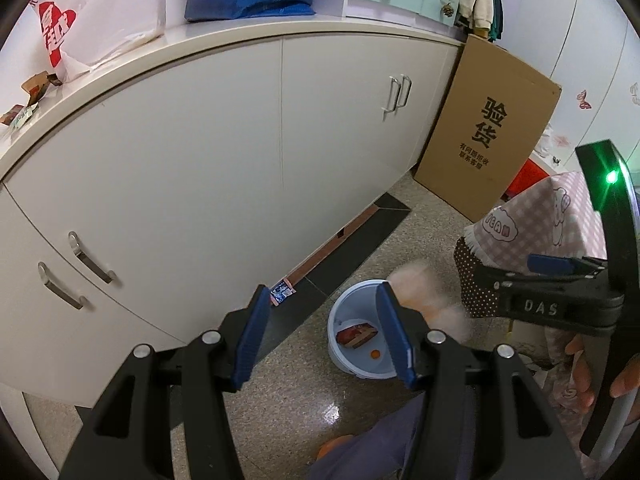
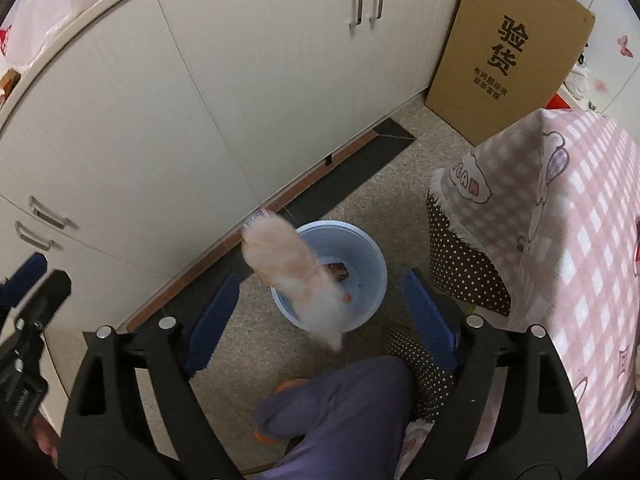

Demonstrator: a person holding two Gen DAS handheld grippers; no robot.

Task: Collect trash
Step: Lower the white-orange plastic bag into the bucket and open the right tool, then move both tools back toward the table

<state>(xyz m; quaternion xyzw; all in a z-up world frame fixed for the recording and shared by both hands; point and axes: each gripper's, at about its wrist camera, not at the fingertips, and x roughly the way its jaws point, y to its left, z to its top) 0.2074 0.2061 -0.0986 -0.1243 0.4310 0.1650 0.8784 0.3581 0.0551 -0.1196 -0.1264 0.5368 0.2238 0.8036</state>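
A light blue bucket (image 1: 340, 312) (image 2: 376, 264) stands on the speckled floor beside the cabinet base. Inside lie a red wrapper (image 1: 356, 334) (image 2: 338, 270) and a small orange bit (image 1: 375, 354) (image 2: 347, 298). A pale peach item (image 2: 288, 264) (image 1: 416, 288), blurred, is in the air over the bucket's rim, touching no pad. My right gripper (image 2: 322, 276) is open wide above the bucket. My left gripper (image 1: 322, 292) is open with nothing between its blue pads. A small blue wrapper (image 1: 282, 294) lies on the floor by the cabinet's foot.
White cabinet doors (image 1: 200, 160) fill the left; brown scraps (image 1: 38, 84) lie on the counter. A cardboard box (image 1: 488, 128) leans at the back right. A table with a pink checked cloth (image 2: 560, 220) stands at the right. A person's trouser leg (image 2: 344, 408) is below.
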